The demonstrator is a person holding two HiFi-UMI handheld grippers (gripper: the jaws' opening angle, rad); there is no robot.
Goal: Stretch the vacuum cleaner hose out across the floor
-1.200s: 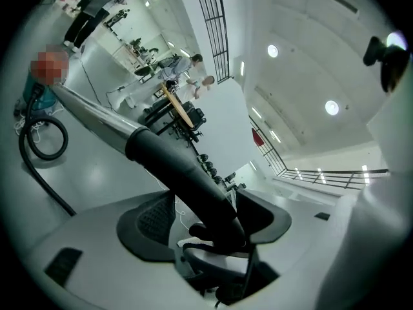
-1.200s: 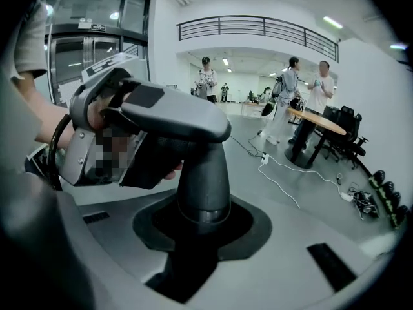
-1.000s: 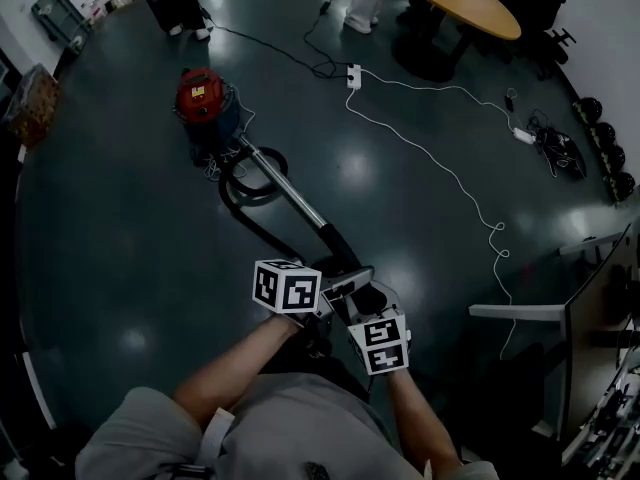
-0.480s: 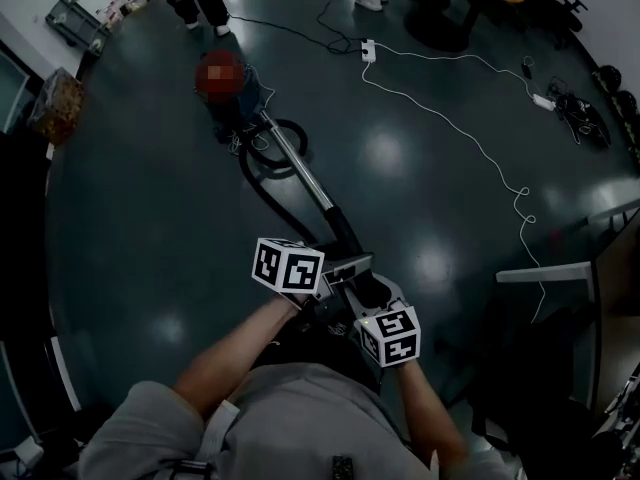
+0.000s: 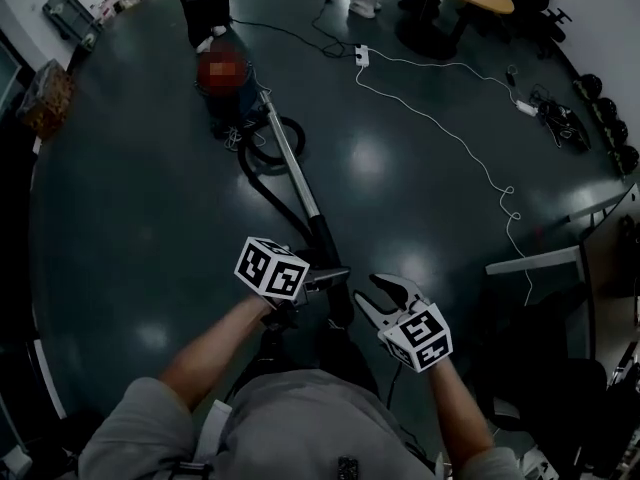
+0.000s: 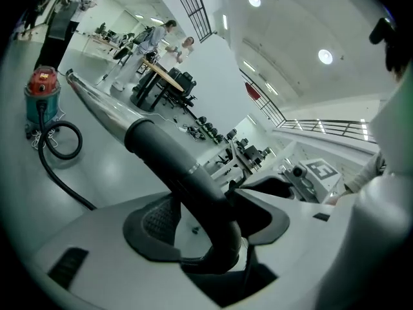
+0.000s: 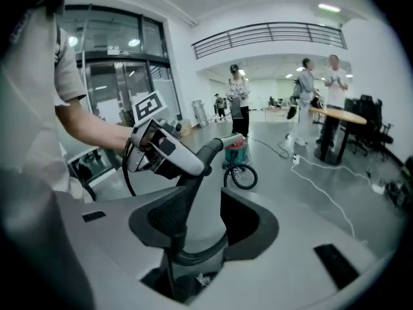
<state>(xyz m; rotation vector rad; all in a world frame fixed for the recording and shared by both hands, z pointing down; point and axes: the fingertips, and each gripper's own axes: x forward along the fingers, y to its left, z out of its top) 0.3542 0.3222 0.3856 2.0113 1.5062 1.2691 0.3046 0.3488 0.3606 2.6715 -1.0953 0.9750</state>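
Now, left tongs [image 5: 330, 274] clamped on wand handle [image 6: 174, 160], right tongs [image 5: 383, 290] just opening around hose [image 7: 175, 228]

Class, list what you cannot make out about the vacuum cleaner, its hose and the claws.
- Top of the vacuum cleaner: head view, blurred by a patch.
- Near end of the hose: head view, hidden under the person's arms; left gripper view, lost behind the left claw.
- Grip of the left claw on the handle: head view, covered by its marker cube.
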